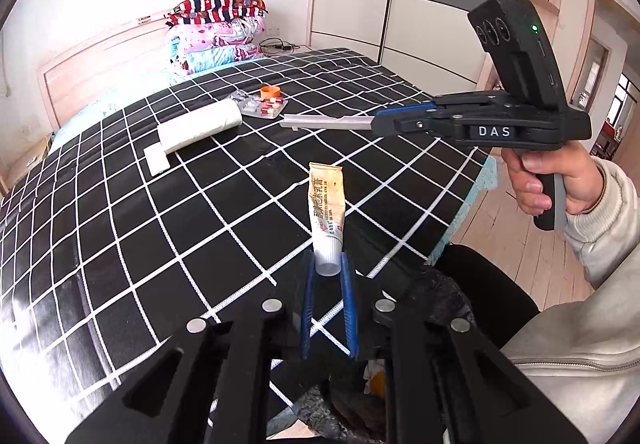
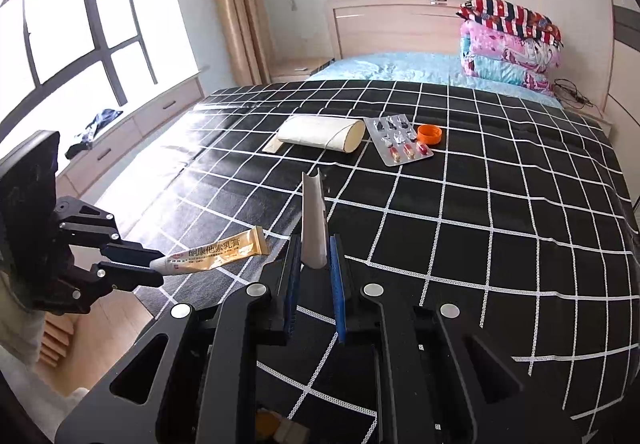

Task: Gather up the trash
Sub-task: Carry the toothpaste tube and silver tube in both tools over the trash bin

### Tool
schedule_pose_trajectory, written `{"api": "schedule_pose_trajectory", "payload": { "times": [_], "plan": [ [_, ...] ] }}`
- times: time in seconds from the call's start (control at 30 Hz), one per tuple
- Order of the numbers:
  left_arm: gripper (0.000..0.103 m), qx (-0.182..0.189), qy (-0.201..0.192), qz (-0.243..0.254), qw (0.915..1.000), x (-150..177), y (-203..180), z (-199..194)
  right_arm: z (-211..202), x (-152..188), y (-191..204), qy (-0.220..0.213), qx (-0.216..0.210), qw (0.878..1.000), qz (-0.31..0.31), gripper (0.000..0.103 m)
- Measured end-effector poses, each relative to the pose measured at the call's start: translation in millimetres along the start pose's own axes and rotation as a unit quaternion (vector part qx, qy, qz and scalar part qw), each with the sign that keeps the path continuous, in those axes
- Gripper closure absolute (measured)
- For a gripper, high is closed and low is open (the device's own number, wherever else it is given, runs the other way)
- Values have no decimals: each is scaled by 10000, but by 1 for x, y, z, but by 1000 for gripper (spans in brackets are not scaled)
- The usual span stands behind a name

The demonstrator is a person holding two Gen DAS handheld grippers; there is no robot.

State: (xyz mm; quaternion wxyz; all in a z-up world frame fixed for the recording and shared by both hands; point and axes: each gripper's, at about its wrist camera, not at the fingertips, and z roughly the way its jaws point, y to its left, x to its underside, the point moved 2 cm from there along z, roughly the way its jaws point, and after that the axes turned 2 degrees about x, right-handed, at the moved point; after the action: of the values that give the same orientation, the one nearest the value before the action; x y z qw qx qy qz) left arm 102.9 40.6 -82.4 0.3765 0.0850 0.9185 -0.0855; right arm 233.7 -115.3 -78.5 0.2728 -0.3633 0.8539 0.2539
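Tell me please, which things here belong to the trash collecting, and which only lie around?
Part of the job:
- ointment tube, held in the left gripper
- flat grey strip, held in the right gripper
- paper roll
- pill blister pack
- orange cap

Just lying about:
- folded quilts
- cable beside the quilts
- dark cloth on the window bench

The left gripper [image 1: 329, 264] is closed on the capped end of a cream-and-orange ointment tube [image 1: 326, 212], which sticks up over the black checked bedspread [image 1: 160, 224]. Off to the right, a hand [image 1: 548, 180] holds the right gripper [image 1: 288, 123], a flat grey strip [image 1: 326, 122] clamped between its jaws. Further up the bed lie a white roll [image 1: 200, 126], a pill blister [image 1: 266, 106] and an orange cap [image 1: 269, 91].
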Motion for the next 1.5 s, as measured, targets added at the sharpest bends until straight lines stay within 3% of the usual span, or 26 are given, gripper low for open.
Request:
{"api": "schedule_pose_trajectory", "payload": {
  "times": [0.67, 1.2, 1.5],
  "plan": [
    [90, -56, -210, -301, 9993, 30, -47, -44, -57, 50, 27, -12, -151, 9998, -151, 88],
    [90, 136, 162, -558, 9982, 67, -71, -43, -85, 99, 45, 504, -467, 9976, -10, 88],
    [90, 271, 688, -838, 9937, 94, -70, -12, -69, 128, 45, 969, -386, 9945, 12, 88]
  ]
}}
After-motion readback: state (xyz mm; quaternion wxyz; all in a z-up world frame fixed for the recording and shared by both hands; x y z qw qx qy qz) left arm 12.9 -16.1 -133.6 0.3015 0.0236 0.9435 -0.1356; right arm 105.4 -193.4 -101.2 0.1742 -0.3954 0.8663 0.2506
